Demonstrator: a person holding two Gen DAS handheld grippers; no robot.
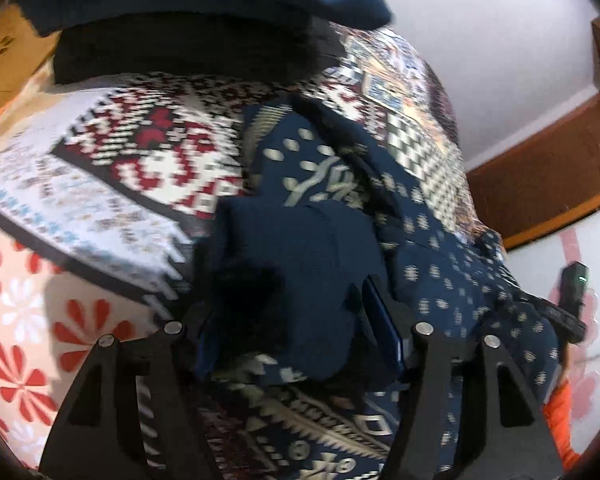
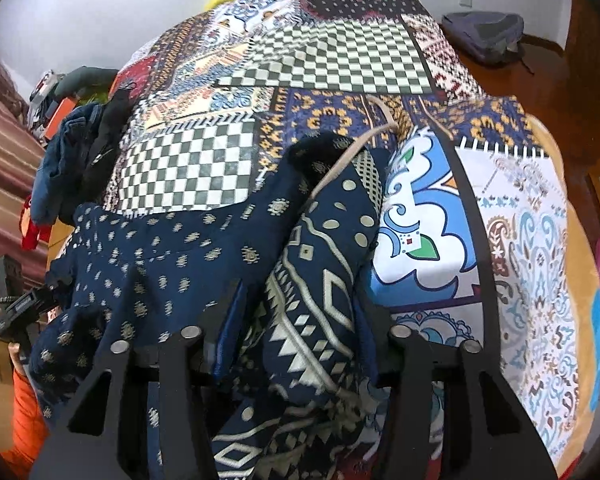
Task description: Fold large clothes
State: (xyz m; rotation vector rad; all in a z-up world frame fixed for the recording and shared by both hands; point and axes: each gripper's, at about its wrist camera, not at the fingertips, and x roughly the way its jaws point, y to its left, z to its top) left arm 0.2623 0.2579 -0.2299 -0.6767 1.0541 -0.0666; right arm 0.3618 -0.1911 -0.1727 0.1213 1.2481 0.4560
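Mid-fold: navy patterned garment lies bunched on the bed, over the patchwork bedspread, toward the near edge. Left tool has a wad of the navy cloth between its fingers, but blur hides whether the pads press it, so grip can't be told. Right tool has the banded hem section between its fingers and looks clenched on it, though pad contact is partly hidden. A beige drawstring trails off the garment toward the far side. Other dark clothes are heaped at the bed's left edge. Next move likely calls for spreading the cloth flat and lining up edges before doubling it over; bunching risks a crooked fold
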